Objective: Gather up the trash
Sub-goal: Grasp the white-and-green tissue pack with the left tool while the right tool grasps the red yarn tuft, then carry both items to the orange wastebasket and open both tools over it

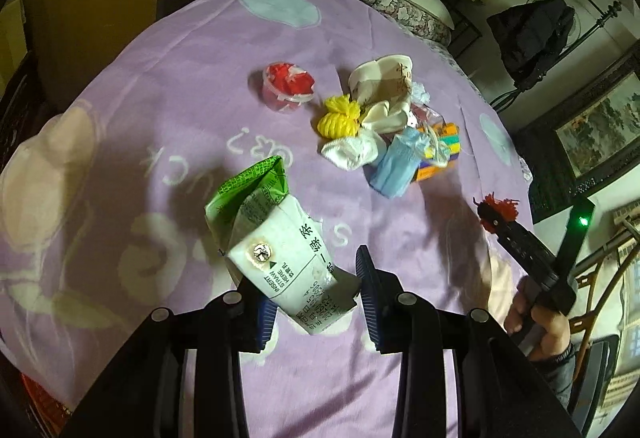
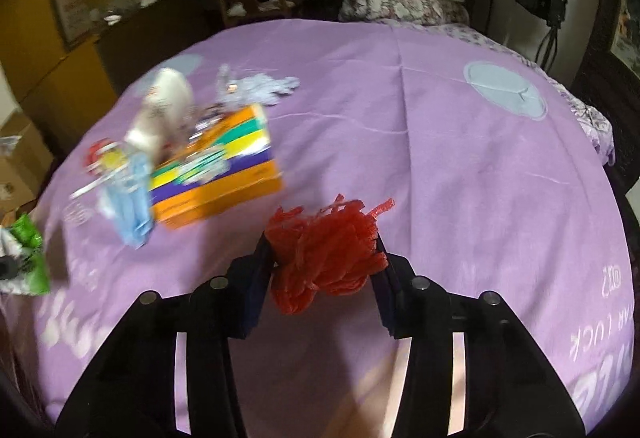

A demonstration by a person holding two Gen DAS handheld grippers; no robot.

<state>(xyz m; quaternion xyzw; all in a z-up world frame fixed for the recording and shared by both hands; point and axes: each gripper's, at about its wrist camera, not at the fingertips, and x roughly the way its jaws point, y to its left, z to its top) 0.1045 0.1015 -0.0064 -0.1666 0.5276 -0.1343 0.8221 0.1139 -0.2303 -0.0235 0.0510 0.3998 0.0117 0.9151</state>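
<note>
The carton (image 1: 280,250) is pinched only at its lower end by the left gripper (image 1: 316,302) and could slip; red netting (image 2: 326,256) is clamped by the right gripper (image 2: 324,258).

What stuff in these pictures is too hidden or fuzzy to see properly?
- Right wrist view: the pile around the orange striped cardboard box is motion-blurred; the small items cannot be named.
- Right wrist view: the green-and-white drink carton is cut off by the left edge.
- Left wrist view: the carton's lower end hides behind the left gripper.
- Left wrist view: the box lies mostly under trash.
</note>
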